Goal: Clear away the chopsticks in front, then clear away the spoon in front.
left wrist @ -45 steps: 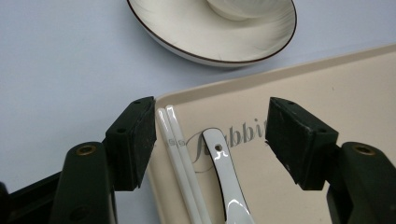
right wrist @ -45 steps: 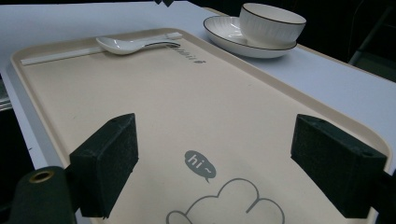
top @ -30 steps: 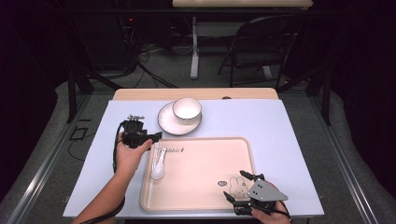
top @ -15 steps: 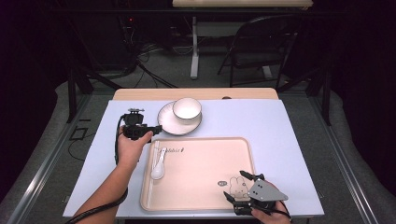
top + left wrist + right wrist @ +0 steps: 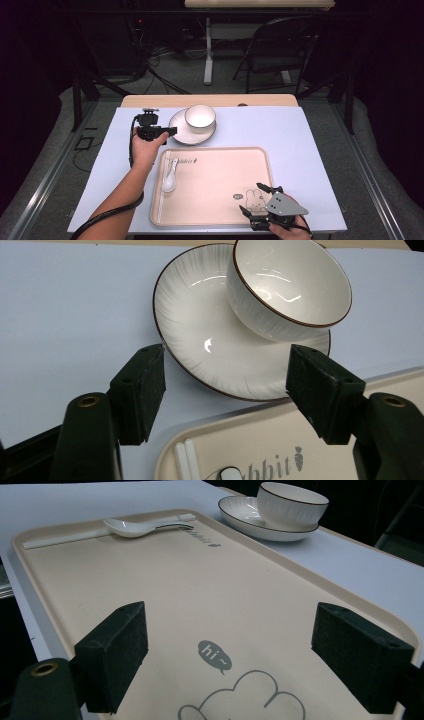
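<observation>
The white plate [image 5: 192, 131] sits on the pale blue table [image 5: 310, 140] just beyond the far edge of the beige tray [image 5: 220, 185], with the white bowl [image 5: 200, 118] resting on it, off-centre toward the right. The left gripper [image 5: 172, 131] hovers at the plate's left rim, jaws spread wide and holding nothing. Its own view brings the plate [image 5: 215, 345] up close: the near rim lies between the two pads, dark edging and faint ribbing showing, the bowl [image 5: 290, 285] upright. The plate is round, so it has no long axis to speak of. The right gripper [image 5: 252, 200] rests over the tray's near right corner, also wide open and empty. Its view looks low along the tray [image 5: 210, 595] to a white spoon [image 5: 135, 527] and chopsticks [image 5: 65, 539] at the far end.
</observation>
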Available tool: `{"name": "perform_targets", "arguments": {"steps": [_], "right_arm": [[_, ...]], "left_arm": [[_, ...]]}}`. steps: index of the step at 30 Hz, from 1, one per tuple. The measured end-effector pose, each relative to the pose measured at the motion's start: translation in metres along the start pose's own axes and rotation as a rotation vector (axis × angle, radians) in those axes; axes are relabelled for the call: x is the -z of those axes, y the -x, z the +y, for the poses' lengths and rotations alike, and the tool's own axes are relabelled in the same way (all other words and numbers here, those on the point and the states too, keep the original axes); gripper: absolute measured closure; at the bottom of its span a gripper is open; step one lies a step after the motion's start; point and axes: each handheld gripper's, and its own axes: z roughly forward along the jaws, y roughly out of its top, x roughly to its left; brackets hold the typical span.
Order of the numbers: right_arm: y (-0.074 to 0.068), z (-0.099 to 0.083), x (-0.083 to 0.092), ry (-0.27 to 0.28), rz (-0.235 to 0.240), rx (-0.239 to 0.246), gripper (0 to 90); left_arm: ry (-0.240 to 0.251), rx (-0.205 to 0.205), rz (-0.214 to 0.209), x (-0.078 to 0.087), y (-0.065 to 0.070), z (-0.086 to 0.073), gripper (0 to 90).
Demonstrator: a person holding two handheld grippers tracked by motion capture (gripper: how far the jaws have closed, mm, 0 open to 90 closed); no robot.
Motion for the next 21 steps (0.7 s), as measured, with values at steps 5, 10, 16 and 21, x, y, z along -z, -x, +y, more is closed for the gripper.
{"name": "perform_targets", "arguments": {"steps": [5, 10, 16, 21], "right_arm": [[0.000, 0.000, 0.000, 0.001, 0.001, 0.000, 14.2], [0.000, 0.000, 0.000, 0.002, 0.000, 0.000, 14.2], [0.000, 0.000, 0.000, 0.002, 0.001, 0.001, 14.2], [0.000, 0.000, 0.000, 0.002, 0.001, 0.000, 14.2]], "left_arm": [[-0.011, 0.006, -0.006, -0.008, 0.003, 0.003, 32.3], [-0.015, 0.015, -0.001, -0.014, 0.004, 0.007, 32.3], [-0.015, 0.023, 0.004, -0.020, 0.007, 0.016, 32.3], [-0.015, 0.029, 0.009, -0.028, 0.011, 0.021, 32.5]]}}
